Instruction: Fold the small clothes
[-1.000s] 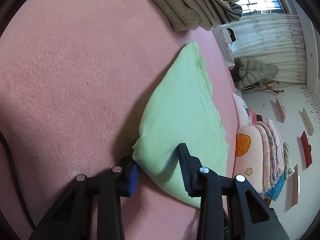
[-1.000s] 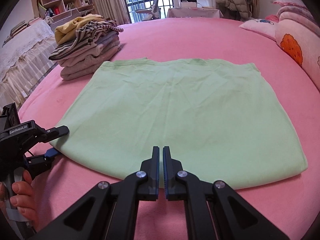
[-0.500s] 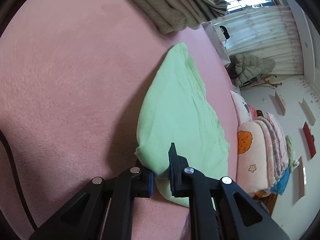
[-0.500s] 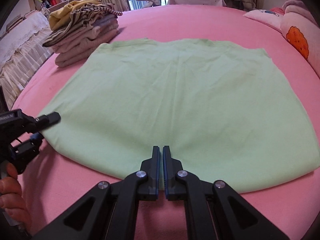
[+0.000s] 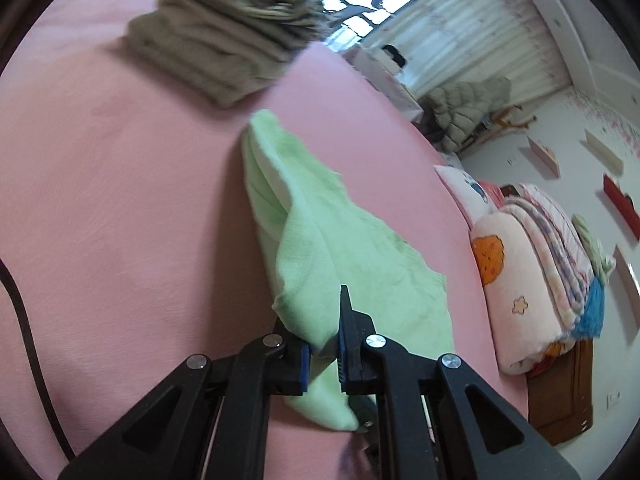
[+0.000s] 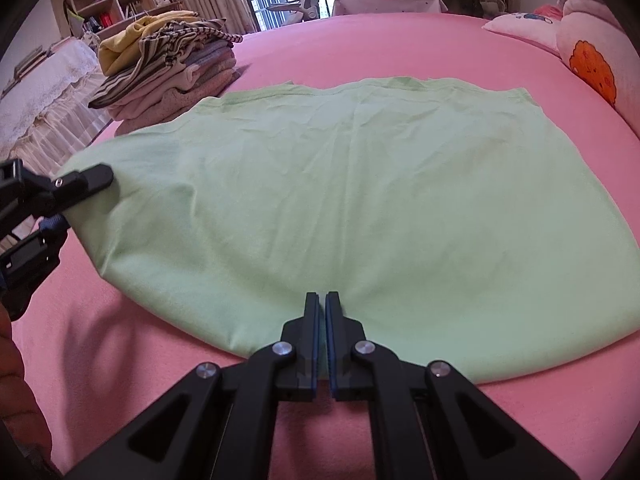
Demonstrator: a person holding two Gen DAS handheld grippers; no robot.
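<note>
A light green garment (image 6: pixel 360 200) lies spread flat on the pink bed cover (image 6: pixel 400 40). My left gripper (image 5: pixel 324 344) is shut on the garment's left corner (image 5: pixel 312 300) and holds it raised off the bed, so that side of the cloth (image 5: pixel 360 272) hangs in folds. In the right wrist view the left gripper (image 6: pixel 76 196) shows at the left edge, with the cloth lifted there. My right gripper (image 6: pixel 322 304) is shut on the middle of the near hem, and creases fan out from its tips.
A stack of folded clothes (image 6: pixel 168 68) sits at the far left of the bed, close behind the garment's left side. Pillows and rolled quilts (image 6: pixel 592 64) line the right side. A dark cable (image 5: pixel 28 340) trails over the cover by the left gripper.
The left gripper closed on the garment's left corner and rose with it, lifting that side off the bed. The right gripper stayed shut at the near hem.
</note>
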